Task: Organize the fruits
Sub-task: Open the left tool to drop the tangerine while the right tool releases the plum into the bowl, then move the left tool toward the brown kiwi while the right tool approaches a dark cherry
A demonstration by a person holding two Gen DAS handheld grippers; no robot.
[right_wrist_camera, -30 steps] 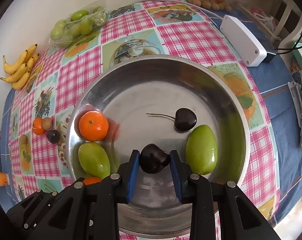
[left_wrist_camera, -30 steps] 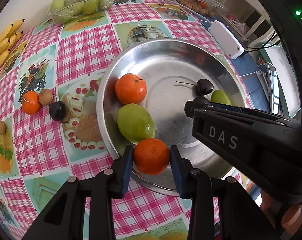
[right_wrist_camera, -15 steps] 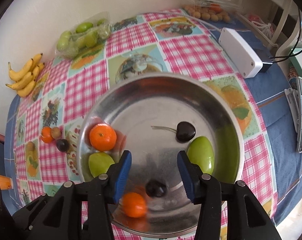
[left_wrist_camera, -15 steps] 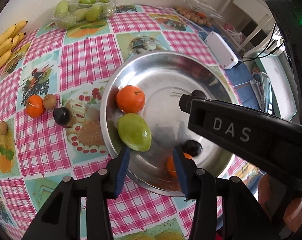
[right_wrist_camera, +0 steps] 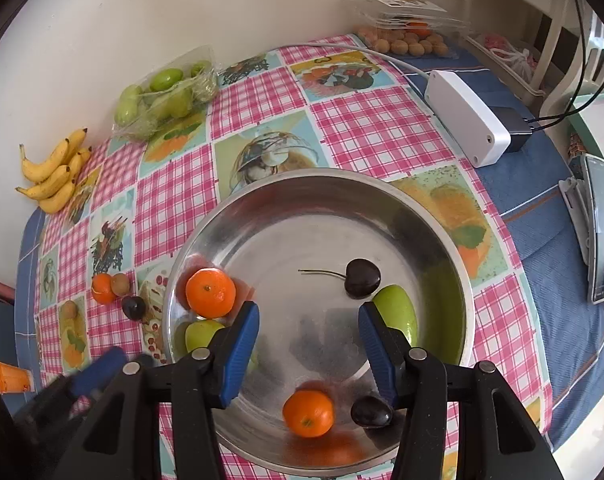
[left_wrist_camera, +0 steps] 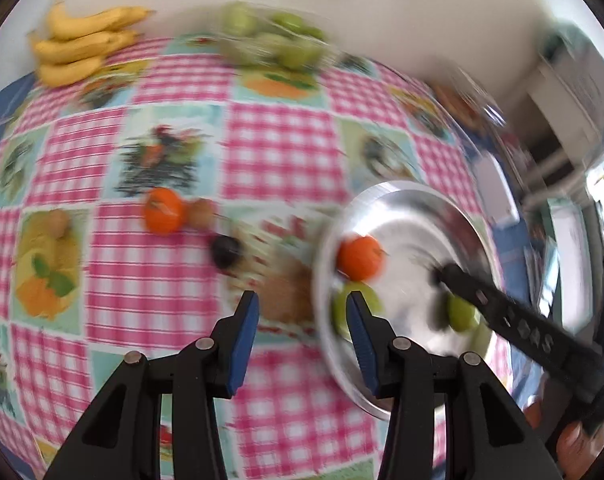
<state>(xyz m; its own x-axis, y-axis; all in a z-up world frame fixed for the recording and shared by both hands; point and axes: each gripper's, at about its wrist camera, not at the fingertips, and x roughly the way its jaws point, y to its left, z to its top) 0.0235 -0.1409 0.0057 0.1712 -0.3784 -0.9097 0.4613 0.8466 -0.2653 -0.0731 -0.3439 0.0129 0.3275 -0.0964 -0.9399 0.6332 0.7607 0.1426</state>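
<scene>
Right wrist view puts the steel bowl (right_wrist_camera: 457,280) at the centre, and everything else is placed from it. Inside lie two tangerines (right_wrist_camera: 210,293), two green fruits (right_wrist_camera: 397,312) and two dark cherries (right_wrist_camera: 361,279); one tangerine and one cherry sit at the near wall. The right tool (right_wrist_camera: 307,334) hovers over the bowl's middle with its jaws apart and nothing between them.

Left wrist view is blurred. The left tool (left_wrist_camera: 302,330) is also parted and empty, just outside the bowl's left rim over the worktop (left_wrist_camera: 286,148). Left of the bowl, on the cloth, wait a third tangerine (left_wrist_camera: 164,216), a small brown fruit (left_wrist_camera: 201,213) touching it, and a loose cherry (left_wrist_camera: 225,251) nearer the bowl; another brown fruit (left_wrist_camera: 58,222) lies further out. Bananas (left_wrist_camera: 78,48) and a bag of green fruit (left_wrist_camera: 274,40) sit far from the bowl by the wall.

The next pick looks like one of those loose pieces. Best to come straight down, jaws wide enough to straddle one fruit only, and close gently, since round fruit rolls and the tangerine and brown fruit touch.
</scene>
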